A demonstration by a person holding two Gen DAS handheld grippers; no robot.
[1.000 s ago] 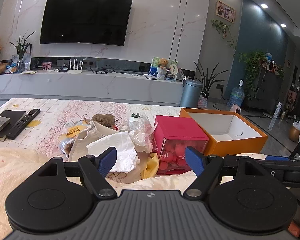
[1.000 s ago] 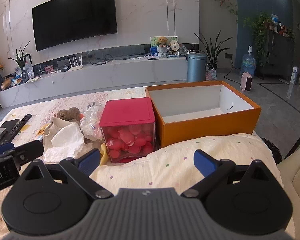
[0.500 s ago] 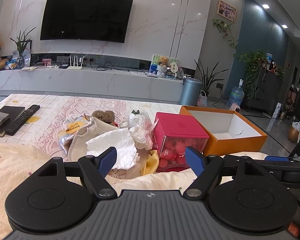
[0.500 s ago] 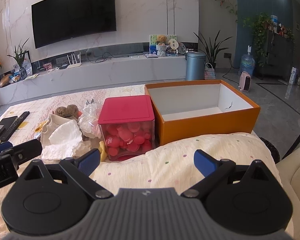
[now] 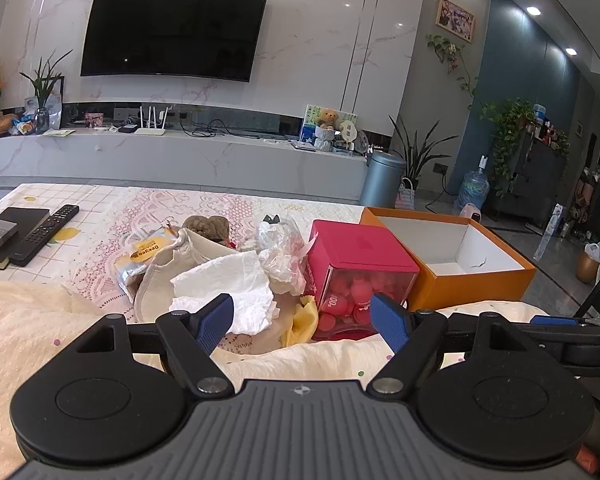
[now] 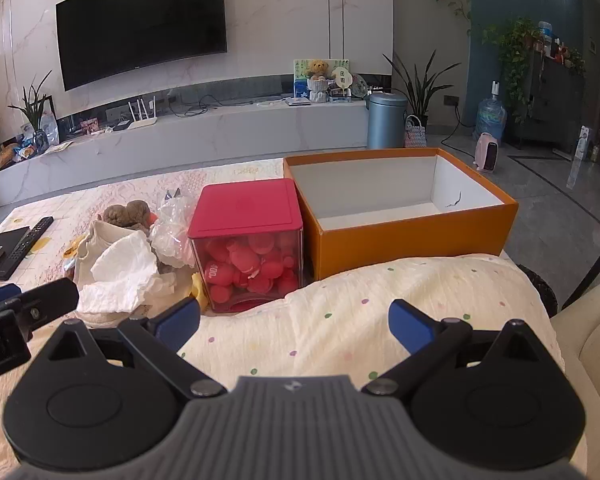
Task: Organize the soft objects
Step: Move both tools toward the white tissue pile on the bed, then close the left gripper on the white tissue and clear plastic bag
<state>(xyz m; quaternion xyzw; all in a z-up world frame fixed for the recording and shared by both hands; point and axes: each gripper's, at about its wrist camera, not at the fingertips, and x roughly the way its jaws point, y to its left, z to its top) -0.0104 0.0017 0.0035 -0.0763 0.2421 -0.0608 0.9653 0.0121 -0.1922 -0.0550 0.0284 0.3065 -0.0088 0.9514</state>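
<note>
left gripper (image 5: 302,318) spread wide, white tissue (image 5: 226,290), orange box (image 5: 476,280)

The left gripper (image 5: 302,318) was held level with its blue fingers wide apart, holding nothing. The right gripper (image 6: 295,324) was just beside it, also spread and empty.

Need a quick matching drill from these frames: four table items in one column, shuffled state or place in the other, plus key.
Column 1
1. orange cardboard box
2. clear cube container with a red lid
3. crumpled white tissue paper
4. black TV remote control

Column 2
A. lies next to a dark book at the table's far left
B. open, nothing visible inside
C. lid on, full of red balls
D. on top of the pile of soft items

Pairs: 1-B, 2-C, 3-D, 4-A
</note>
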